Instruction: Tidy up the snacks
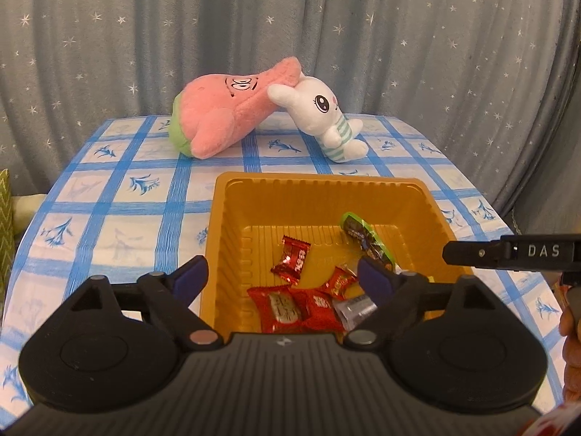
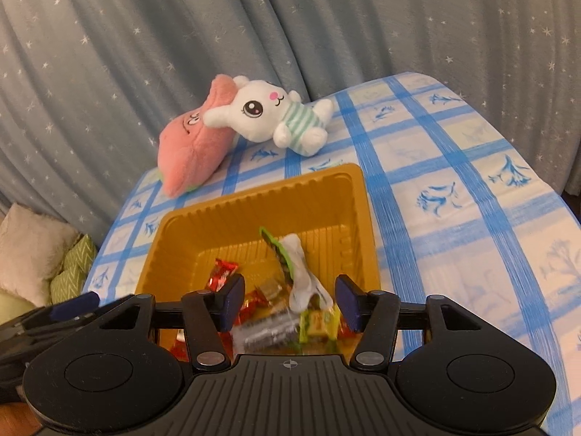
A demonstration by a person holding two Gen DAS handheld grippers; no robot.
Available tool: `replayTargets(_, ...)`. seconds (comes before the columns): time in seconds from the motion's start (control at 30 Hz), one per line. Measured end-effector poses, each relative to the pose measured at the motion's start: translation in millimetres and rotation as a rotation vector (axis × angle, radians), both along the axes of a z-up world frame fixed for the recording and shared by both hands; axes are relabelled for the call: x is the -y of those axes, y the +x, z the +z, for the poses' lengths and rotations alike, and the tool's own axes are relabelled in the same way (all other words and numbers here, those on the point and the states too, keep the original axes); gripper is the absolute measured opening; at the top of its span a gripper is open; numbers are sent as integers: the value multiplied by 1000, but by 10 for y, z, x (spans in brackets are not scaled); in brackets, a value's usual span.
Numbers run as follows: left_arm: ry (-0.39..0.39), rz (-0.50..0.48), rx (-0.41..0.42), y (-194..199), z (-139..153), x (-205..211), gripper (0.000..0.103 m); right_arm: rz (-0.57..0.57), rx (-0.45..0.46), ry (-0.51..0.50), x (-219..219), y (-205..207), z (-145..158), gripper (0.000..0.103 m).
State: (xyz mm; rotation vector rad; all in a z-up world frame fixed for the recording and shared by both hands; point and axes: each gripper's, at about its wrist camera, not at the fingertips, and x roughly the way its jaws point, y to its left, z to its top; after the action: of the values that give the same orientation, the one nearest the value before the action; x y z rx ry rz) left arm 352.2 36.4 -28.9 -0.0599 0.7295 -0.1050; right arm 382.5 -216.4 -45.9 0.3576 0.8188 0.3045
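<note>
Clearly both tongs, left gripper [image 1: 283, 278] and right gripper [image 2: 288, 303], stand apart and empty low in frame, sweets [image 1: 290, 259] gathered in the yellow tray [image 1: 319, 185].

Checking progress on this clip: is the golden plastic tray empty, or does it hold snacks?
It holds snacks. The golden plastic tray has red-wrapped candies, a green-edged packet and a silver wrapper on its floor; much of the floor is bare.

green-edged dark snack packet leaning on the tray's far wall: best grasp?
Grip the green-edged dark snack packet across its thin faces at the raised upper end, coming from above. It leans tilted against the gold plastic tray's wall, so that end stands clear of the red-wrapped candies.
</note>
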Motion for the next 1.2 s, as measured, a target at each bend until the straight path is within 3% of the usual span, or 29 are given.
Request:
replayTargets(0.2, 2, 38, -6, -306, 114, 2, 99, 8, -5, 0, 41, -254, 86, 69)
replayTargets(0.33, 11, 52, -9, -540, 199, 18, 103, 11, 9, -19, 42, -458, 192, 72)
replayTargets(0.5, 2, 49, 6, -842, 338, 52, 103, 16, 28, -54, 41, -747, 336, 87)
replayTargets(1.2, 25, 93, 13, -2012, 766, 178, 103, -32, 93, -163, 124, -1961, 777, 90)
